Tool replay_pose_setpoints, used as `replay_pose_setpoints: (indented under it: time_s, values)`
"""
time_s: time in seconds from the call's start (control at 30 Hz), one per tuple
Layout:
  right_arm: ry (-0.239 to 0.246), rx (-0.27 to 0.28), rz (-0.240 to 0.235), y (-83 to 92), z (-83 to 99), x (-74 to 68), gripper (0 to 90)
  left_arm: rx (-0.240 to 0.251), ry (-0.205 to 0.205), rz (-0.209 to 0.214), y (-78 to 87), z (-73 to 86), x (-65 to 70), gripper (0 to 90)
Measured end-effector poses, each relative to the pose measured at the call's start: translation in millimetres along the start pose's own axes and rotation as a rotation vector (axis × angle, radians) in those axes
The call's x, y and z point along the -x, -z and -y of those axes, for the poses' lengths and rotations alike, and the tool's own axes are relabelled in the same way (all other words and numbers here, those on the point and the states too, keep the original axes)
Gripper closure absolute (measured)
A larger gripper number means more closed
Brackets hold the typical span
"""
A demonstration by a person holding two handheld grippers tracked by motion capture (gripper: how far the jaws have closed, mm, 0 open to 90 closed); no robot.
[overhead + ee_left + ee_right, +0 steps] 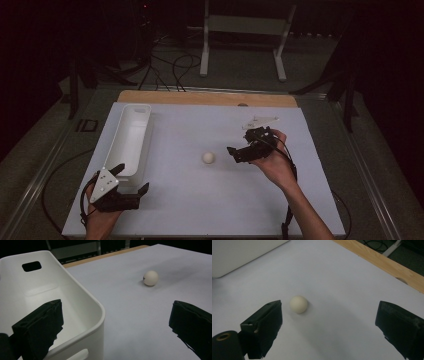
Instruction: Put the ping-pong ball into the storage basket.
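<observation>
Forearms entered from the bottom edge of the high view, each hand carrying a gripper. At lower left, the left gripper (134,181) sat at the near end of a white bin (131,137), jaws spread wide and holding nothing. At centre right, the right gripper (234,153) pointed left toward a white ball (208,158) lying just beside it at the middle of the white table surface (200,200); no object stood between them. Cables (170,67) and a white stand (245,30) occupied the floor at the top of the frame.

Left gripper view: both black jaws stood far apart and empty. The bin (82,305) occupied the left half, one jaw over its interior. The ball (150,278) lay at upper right, well apart.

Right gripper view: jaws were wide open, empty. The ball (298,304) rested left of centre, near the left jaw, with bare table around it. A wooden edge (384,265) crossed the upper right.
</observation>
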State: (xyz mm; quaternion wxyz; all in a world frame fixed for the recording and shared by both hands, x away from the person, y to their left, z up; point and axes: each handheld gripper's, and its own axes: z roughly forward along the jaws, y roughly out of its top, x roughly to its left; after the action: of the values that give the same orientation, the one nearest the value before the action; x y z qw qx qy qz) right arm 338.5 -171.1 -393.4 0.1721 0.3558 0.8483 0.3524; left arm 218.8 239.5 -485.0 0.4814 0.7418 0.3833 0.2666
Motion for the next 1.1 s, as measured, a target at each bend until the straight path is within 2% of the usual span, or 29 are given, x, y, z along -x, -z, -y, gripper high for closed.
replay_pose_setpoints:
  time_s: [0.3, 0.7, 0.9, 1.1]
  values:
    - [0.022, 0.003, -0.018, -8.0, -6.4, 0.0, 7.0, -0.001, 0.000, 0.003, 0.2, 0.2, -0.1, 0.0]
    - [0.043, -0.027, -0.042, -22.8, -10.3, -1.9, 7.0, -0.004, -0.002, 0.007, -0.3, 0.5, -0.2, 0.0]
    - [0.067, -0.025, -0.074, -29.3, -12.3, -2.5, 7.0, -0.005, 0.000, 0.010, -0.7, 0.6, 0.0, 0.0]
    - [0.072, -0.032, -0.088, -35.4, -13.4, -2.6, 7.0, -0.006, 0.001, 0.010, -0.7, 0.8, -0.3, 0.0]
